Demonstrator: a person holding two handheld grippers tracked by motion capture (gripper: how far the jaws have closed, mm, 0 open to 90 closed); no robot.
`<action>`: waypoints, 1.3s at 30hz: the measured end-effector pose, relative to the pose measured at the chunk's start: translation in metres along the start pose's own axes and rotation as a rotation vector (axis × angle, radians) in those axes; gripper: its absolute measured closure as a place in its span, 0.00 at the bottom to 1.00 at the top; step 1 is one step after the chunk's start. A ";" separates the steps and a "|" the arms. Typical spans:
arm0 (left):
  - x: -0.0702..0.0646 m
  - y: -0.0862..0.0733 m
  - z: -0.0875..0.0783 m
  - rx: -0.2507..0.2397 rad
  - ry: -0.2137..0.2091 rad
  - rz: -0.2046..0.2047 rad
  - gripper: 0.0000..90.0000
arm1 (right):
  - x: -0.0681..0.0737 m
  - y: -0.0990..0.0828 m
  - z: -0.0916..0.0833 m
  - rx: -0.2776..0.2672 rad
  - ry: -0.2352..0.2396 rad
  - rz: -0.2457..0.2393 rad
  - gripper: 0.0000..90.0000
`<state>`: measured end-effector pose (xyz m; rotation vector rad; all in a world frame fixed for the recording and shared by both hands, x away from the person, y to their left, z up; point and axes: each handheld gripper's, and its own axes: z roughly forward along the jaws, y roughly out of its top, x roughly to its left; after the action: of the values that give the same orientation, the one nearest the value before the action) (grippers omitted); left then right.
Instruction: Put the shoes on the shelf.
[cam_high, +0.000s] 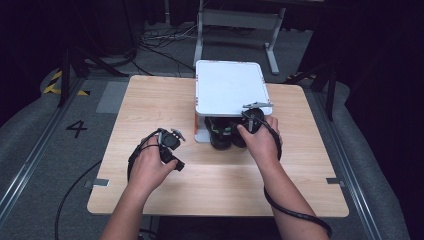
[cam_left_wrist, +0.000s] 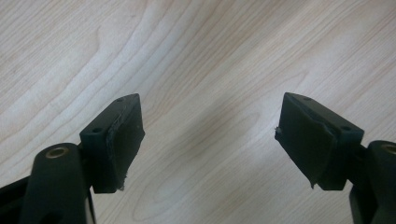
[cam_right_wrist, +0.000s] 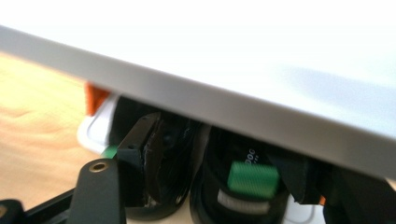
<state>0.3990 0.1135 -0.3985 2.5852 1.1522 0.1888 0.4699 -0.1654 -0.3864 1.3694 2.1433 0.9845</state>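
Observation:
A white two-level rack (cam_high: 227, 87) stands at the back middle of the wooden table (cam_high: 150, 100). Two black shoes (cam_high: 221, 136) sit side by side under its top board. My right gripper (cam_high: 251, 121) reaches in at the rack's front right. In the right gripper view, my right gripper (cam_right_wrist: 224, 172) has its jaws apart. The heel of a black shoe with a green tab (cam_right_wrist: 252, 179) lies between them, the other shoe (cam_right_wrist: 180, 149) behind the left jaw. My left gripper (cam_high: 175, 152) hovers over bare wood at the table's left. Its jaws (cam_left_wrist: 210, 140) are wide apart with nothing between them.
An orange piece (cam_right_wrist: 95, 98) shows at the rack's lower white shelf (cam_right_wrist: 95, 128). A metal stand (cam_high: 235, 20) and cables lie on the floor behind the table. A cable trails from each gripper over the table's near edge.

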 end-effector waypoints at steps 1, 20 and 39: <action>-0.001 0.002 0.000 -0.008 -0.008 -0.002 0.26 | 0.000 0.000 -0.006 0.000 0.023 -0.012 0.39; -0.027 0.024 0.003 -0.155 0.032 -0.020 0.26 | -0.044 -0.045 -0.075 -0.055 0.140 -0.104 0.30; -0.072 0.063 0.044 -0.208 0.002 -0.050 0.55 | -0.052 -0.098 -0.035 -0.011 0.134 -0.130 0.52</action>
<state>0.4057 0.0111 -0.4195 2.3735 1.1317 0.2842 0.4093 -0.2506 -0.4373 1.1725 2.2885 1.0617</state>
